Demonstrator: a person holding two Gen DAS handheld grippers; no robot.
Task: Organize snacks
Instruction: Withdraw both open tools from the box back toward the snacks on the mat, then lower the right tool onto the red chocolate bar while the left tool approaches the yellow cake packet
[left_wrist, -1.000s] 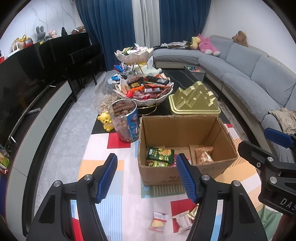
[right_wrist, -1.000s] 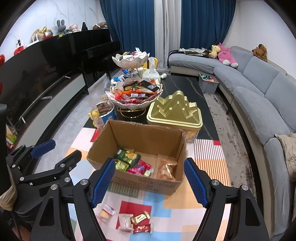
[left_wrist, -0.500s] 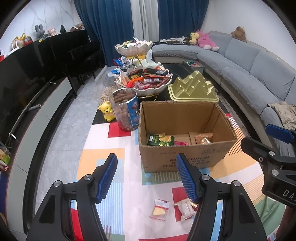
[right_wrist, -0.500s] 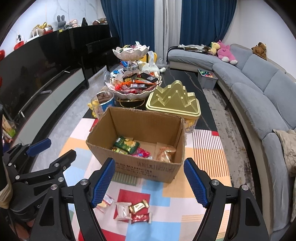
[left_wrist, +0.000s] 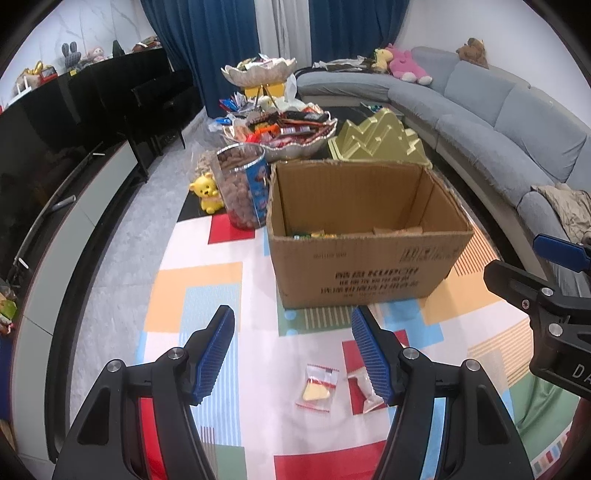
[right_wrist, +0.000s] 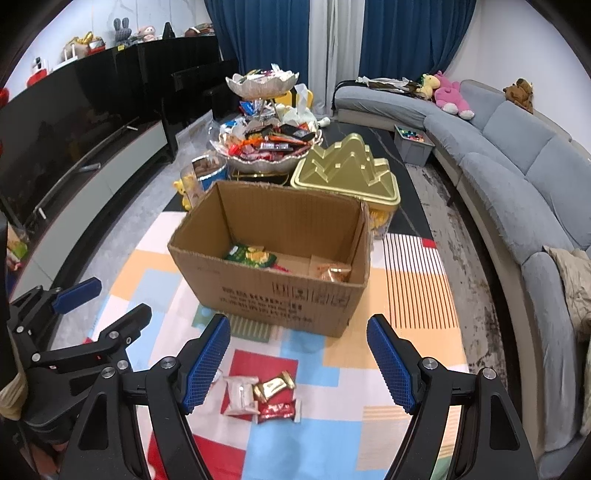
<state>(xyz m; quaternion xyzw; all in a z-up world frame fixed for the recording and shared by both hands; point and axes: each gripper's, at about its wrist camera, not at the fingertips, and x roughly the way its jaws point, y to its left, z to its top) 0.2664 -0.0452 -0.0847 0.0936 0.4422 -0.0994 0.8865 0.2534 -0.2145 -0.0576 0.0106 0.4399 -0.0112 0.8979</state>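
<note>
left claw (left_wrist: 291, 350): black angular arms, silver round screws at the joints
left claw pads (left_wrist: 216, 349): blue, ribbed
right claw (right_wrist: 299, 363): black arms of the same build, silver screws
right claw pads (right_wrist: 388, 363): blue, fine cross-hatch grid
marking: white letters "DA" on the right claw's body, at 3 o'clock in the left view
sleeve (right_wrist: 9, 395): pale cream cloth, at 9 o'clock in the right view

Plain brown corrugated cardboard box (right_wrist: 280, 291) is showing dark printed lettering on its front. Flat patchwork floor mat (left_wrist: 207, 288) is displaying red, orange, pale blue, green, white blocks plus striped patches. Clear-wrapped yellow snack packet with red edges (left_wrist: 317, 380) is lying on white. Gold foil candy (right_wrist: 273, 386) and red wrapped bar (right_wrist: 277, 410) are glinting. Ridged blue gripper pads (right_wrist: 207, 360) are sitting on black frames. Gold mountain-shaped tin lid (right_wrist: 345, 170) is shining.
</note>
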